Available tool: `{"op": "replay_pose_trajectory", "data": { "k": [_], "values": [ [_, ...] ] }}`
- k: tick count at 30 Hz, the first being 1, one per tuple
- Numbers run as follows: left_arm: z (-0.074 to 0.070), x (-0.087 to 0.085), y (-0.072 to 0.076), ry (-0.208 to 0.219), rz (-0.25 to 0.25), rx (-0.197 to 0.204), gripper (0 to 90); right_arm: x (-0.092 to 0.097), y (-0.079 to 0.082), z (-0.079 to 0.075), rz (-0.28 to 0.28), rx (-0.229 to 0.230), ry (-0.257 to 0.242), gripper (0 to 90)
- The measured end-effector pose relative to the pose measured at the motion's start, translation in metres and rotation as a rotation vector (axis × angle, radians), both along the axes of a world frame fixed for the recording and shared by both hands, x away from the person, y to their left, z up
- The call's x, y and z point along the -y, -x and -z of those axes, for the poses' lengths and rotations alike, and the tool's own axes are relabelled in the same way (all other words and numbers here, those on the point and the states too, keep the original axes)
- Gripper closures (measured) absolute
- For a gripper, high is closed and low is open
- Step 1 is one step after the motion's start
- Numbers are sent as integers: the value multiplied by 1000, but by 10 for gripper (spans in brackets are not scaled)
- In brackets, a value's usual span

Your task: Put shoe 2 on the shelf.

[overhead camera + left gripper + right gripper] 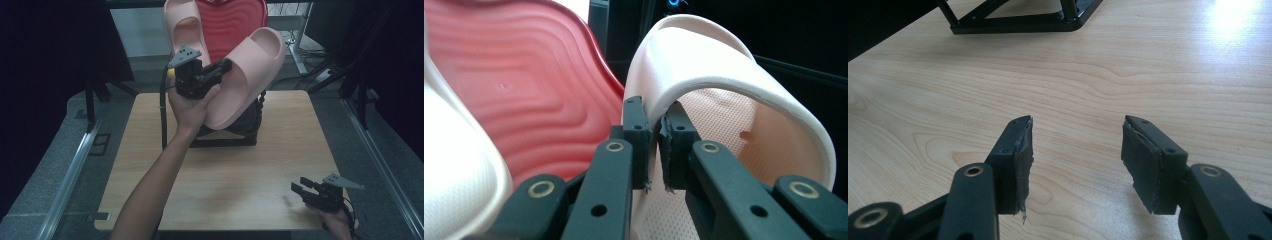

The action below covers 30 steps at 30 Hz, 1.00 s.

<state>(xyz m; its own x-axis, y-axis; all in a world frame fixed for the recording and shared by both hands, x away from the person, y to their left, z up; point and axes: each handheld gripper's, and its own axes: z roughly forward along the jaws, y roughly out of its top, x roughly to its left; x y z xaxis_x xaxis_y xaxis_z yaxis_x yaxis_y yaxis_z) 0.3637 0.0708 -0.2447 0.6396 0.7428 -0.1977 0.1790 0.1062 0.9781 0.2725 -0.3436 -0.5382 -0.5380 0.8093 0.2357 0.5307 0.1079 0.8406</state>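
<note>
A pale pink slide sandal (250, 75) hangs tilted in the air above the table, toe up and to the right. My left gripper (226, 65) is shut on the edge of its strap; in the left gripper view the pads pinch the strap (704, 75) of the sandal between them at my left gripper (658, 145). A second pink sandal (182, 27) leans upright against a red ribbed panel (227, 22) on a black stand (227, 137) at the back. My right gripper (298, 185) rests low at the table's front right, open and holding nothing (1075, 160).
The light wooden table (225, 190) has bare surface in front of the stand. A black cable (162, 115) hangs from the left gripper to the table. Dark stands and metal rails flank the table on both sides.
</note>
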Motion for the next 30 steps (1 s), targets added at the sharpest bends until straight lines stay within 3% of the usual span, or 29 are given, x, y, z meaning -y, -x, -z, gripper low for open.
{"op": "replay_pose_trajectory", "data": {
  "k": [15,18,21,26,30],
  "values": [
    [-34,5,-31,0,-78,-2,834,1,0,-2,1,8,-10,464],
    [-40,10,-40,11,-94,-12,834,3,0,-3,4,11,-13,464],
    [-47,19,-50,-13,-126,-13,832,6,0,-3,13,10,-24,464],
    [-50,27,-63,-13,-164,-25,831,7,0,-3,14,13,-33,464],
    [-48,34,-79,10,-224,-27,828,7,1,-4,12,12,-35,464]
  ]
}}
